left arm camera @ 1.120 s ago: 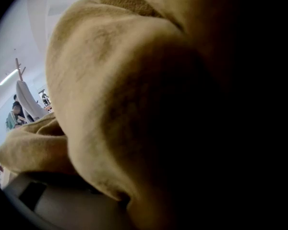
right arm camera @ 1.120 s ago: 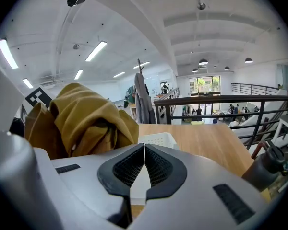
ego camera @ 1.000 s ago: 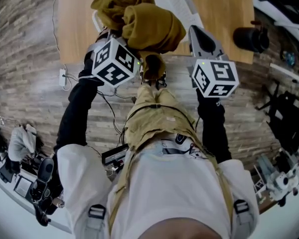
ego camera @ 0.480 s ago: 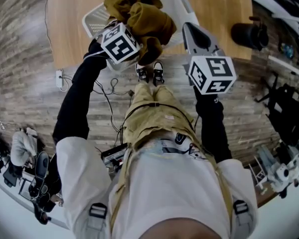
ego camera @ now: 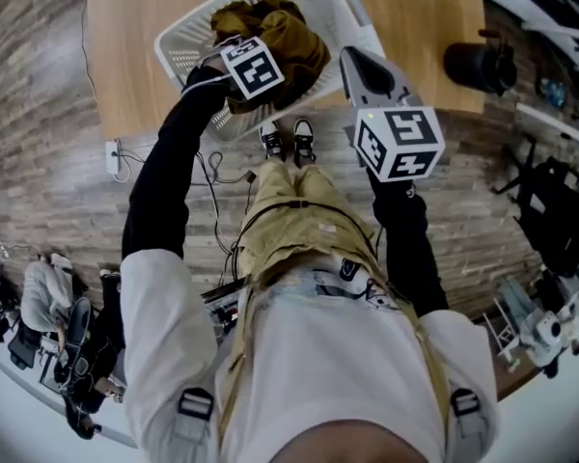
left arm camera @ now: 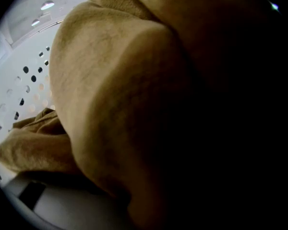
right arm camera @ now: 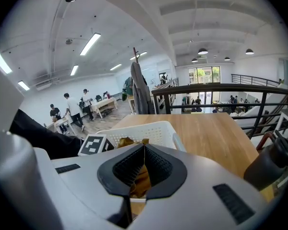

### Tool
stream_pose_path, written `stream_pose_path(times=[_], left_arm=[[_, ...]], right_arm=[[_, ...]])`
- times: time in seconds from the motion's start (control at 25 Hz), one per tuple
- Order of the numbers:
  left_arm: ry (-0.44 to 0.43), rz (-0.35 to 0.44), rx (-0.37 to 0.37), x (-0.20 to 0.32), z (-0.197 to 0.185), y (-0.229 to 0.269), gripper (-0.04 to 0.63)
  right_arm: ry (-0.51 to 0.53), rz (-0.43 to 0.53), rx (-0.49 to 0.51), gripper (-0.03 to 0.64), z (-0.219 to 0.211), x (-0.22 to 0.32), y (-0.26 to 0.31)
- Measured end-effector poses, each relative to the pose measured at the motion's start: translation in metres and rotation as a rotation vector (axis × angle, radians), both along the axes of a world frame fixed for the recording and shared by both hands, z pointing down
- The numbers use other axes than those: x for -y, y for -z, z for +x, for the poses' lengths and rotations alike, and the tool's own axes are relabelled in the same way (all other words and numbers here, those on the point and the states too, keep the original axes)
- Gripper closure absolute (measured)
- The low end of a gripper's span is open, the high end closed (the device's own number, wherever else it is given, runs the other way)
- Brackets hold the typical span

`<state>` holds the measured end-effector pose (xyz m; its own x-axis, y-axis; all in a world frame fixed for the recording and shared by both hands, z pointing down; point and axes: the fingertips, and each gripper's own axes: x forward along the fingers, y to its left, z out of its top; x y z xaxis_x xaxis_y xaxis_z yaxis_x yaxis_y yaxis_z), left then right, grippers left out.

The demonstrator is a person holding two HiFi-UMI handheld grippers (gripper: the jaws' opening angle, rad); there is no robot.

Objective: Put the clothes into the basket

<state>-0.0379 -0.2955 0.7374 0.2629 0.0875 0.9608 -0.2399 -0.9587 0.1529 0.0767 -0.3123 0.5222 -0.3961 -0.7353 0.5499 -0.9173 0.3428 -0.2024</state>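
A white perforated basket (ego camera: 188, 41) stands on the wooden table (ego camera: 420, 8). A bulky mustard garment (ego camera: 294, 39) lies in it. My left gripper (ego camera: 270, 54) is sunk into the basket and shut on that garment, its fingertips buried in cloth. In the left gripper view the mustard garment (left arm camera: 134, 104) fills nearly everything, with the basket wall (left arm camera: 24, 75) at the left. My right gripper (ego camera: 359, 64) hovers beside the basket's right end, shut and holding nothing. In the right gripper view its jaws (right arm camera: 143, 150) meet, with the basket (right arm camera: 151, 131) and garment (right arm camera: 129, 142) beyond.
A black bottle (ego camera: 478, 64) stands on the table at the right, also close by in the right gripper view (right arm camera: 273, 159). A power strip (ego camera: 113, 152) and cables lie on the floor left of the person's shoes (ego camera: 289, 141). Equipment crowds the floor's edges.
My left gripper has gone down with the mustard garment, from above the table's edge into the basket. The garment now rests inside the basket. The right gripper has barely shifted.
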Motion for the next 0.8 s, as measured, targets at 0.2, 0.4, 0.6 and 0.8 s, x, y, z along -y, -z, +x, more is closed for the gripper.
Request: stream_pose_path(times=[0.2, 0.4, 0.6, 0.8], left_arm=[[0.019, -0.03, 0.045, 0.002, 0.001, -0.011, 0.217], [0.095, -0.009, 0.069, 0.009, -0.004, -0.007, 0.131], [0.151, 0.067, 0.005, 0.01, -0.005, 0.034, 0.124], [0.223, 0.106, -0.089, -0.001, -0.01, 0.084, 0.124]], right_arm=[[-0.004, -0.008, 0.003, 0.595, 0.003, -0.009, -0.001], [-0.005, 0.008, 0.013, 0.597, 0.005, -0.016, 0.006], [-0.021, 0.031, 0.037, 0.597, 0.011, -0.024, 0.018], [-0.031, 0.057, 0.06, 0.597, 0.011, -0.032, 0.031]])
